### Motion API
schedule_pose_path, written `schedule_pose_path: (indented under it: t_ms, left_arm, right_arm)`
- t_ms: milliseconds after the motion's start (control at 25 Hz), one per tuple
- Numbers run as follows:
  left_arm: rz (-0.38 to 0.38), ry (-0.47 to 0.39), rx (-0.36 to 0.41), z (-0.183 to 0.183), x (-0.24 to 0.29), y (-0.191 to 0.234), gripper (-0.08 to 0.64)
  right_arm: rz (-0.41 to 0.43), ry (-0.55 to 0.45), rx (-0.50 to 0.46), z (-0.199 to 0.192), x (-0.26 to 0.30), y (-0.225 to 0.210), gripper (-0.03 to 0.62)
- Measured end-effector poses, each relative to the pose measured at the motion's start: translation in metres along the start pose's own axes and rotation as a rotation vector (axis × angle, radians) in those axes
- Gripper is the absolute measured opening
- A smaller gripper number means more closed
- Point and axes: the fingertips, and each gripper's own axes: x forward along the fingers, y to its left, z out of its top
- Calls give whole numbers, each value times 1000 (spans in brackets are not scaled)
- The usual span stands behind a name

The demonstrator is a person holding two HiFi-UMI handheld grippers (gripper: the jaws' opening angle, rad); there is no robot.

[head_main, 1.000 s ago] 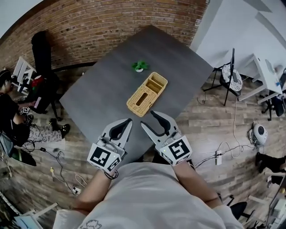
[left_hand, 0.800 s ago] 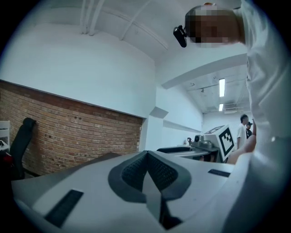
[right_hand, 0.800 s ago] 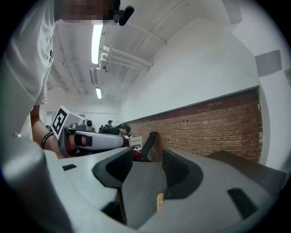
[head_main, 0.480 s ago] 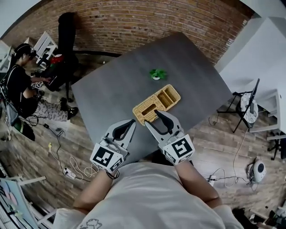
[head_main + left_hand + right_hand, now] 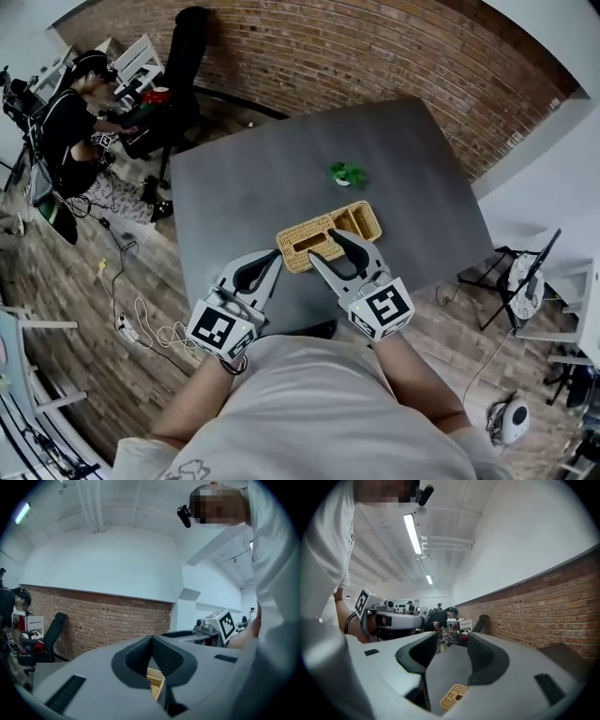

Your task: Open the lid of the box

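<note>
Roughly at the middle of the dark grey square desk (image 5: 234, 187) lies the woven tan rectangular box (image 5: 328, 234), its long side running across the head view. A flat woven lid (image 5: 305, 245) with a dark oblong slot covers the box's left, larger part and sits closed, so whatever is under it is hidden. At the box's right end two small open compartments (image 5: 361, 220) stand side by side, and their insides are too small to read. A small green plant in a white pot (image 5: 348, 174) stands on the desk beyond the box, apart from it. The left claw (image 5: 271, 254) is over the desk's near edge, just left of the box, with its tips pressed together on nothing. In the left gripper view (image 5: 152, 638) a strip of the box (image 5: 155, 684) shows through the gap below the touching tips. The right claw (image 5: 325, 244) is spread, and in the head view its tips fall over the box's near edge. In the right gripper view (image 5: 451, 639) bare desk and a corner of the box (image 5: 454, 696) lie between the jaws, and the pads touch nothing. A seated person (image 5: 70, 127) and a black chair (image 5: 187, 47) are beside the red brick wall (image 5: 375, 47).
</note>
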Motion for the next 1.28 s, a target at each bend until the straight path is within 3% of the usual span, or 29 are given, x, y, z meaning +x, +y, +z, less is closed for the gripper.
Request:
schedule_pose_path:
  t_ms: [400,800,1280]
  left_arm:
    - [140,13,-28,-15,-5,8,11]
    - [143,90,-74,-59,0,31,11]
    - [123,152,-183,-107,10,61,11]
  right_arm:
    - [176,85,-59,-28,15,-2,210]
    - [308,263,-117,-82,48,-6,218]
    - [400,413,-140,-150,70,-9,249]
